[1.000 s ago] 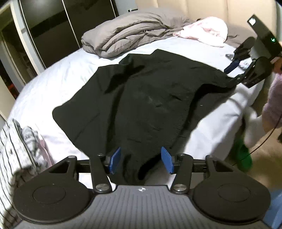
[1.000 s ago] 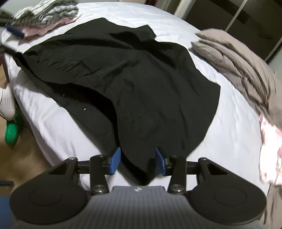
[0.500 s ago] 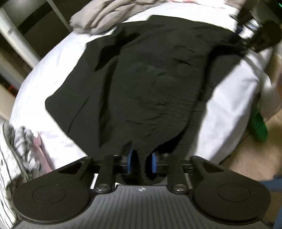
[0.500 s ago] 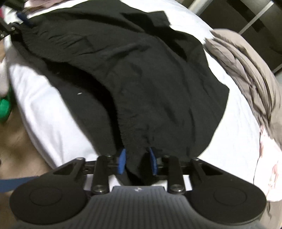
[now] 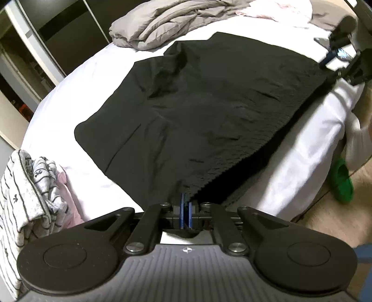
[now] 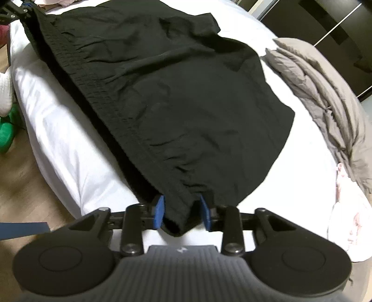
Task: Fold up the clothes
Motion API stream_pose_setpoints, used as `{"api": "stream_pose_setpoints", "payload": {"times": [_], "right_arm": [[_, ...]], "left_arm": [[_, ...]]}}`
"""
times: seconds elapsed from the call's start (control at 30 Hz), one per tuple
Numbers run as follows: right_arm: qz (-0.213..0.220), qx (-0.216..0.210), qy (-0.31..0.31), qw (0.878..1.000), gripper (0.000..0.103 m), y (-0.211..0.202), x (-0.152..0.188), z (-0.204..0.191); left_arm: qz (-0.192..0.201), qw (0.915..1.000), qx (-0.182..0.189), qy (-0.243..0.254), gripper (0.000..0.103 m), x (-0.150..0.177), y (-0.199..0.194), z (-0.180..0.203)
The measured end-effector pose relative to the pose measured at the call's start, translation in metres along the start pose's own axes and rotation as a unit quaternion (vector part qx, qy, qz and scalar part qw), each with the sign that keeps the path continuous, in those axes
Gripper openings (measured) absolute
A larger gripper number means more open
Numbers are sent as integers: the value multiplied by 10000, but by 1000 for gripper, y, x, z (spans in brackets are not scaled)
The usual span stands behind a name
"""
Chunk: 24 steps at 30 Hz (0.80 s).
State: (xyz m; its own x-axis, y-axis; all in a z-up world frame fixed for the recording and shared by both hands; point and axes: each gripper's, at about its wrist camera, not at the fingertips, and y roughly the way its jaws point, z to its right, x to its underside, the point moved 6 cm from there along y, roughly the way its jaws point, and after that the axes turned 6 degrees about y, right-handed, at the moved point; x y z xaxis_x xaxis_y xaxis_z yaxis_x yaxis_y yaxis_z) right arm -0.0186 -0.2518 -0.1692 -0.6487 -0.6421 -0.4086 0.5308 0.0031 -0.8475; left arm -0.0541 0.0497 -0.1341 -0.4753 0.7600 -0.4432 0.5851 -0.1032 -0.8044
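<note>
Both grippers, left (image 5: pixel 186 215) and right (image 6: pixel 182 215), are pinching the soft, limp black garment's (image 5: pixel 209 111) elastic waistband corners at the bed (image 5: pixel 302 158) edge.

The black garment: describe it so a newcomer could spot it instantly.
Look at the white bed. Spread flat across its middle lies the black garment, its ribbed band along the near bed edge. It is the only dark cloth: the grey duvet and striped clothes are pale and crumpled.

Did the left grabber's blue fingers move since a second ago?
Yes. The left gripper has closed: its blue fingers, wide apart before, now pinch the near edge of the black garment, which lies on the white bed.
</note>
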Motion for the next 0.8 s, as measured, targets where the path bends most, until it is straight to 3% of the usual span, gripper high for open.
{"api": "stream_pose_setpoints", "payload": {"times": [0.2, 0.33, 0.43, 0.53, 0.63, 0.7, 0.8], "right_arm": [[-40, 156, -4, 9999, 34, 3, 3, 4], [-153, -5, 191, 9997, 35, 11, 4, 8], [-161, -231, 510, 9983, 42, 10, 4, 14], [-37, -536, 1124, 9922, 53, -2, 3, 29], [156, -847, 1824, 9794, 55, -17, 4, 47], [252, -1013, 2280, 9680, 58, -22, 5, 59], [291, -1130, 2989, 9471, 59, -23, 7, 75]], "left_arm": [[-327, 9988, -32, 372, 2, 9, 11, 12], [-465, 9967, -40, 666, 2, 13, 25, 18], [-419, 9975, 79, 566, 3, 13, 27, 13], [-313, 9989, 338, 46, 11, 11, 14, 3], [-70, 9960, 699, -550, 29, 8, -3, -10], [-28, 9902, 788, -1151, 44, 11, -2, -23], [35, 9746, 915, -2043, 46, 14, -2, -43]]}}
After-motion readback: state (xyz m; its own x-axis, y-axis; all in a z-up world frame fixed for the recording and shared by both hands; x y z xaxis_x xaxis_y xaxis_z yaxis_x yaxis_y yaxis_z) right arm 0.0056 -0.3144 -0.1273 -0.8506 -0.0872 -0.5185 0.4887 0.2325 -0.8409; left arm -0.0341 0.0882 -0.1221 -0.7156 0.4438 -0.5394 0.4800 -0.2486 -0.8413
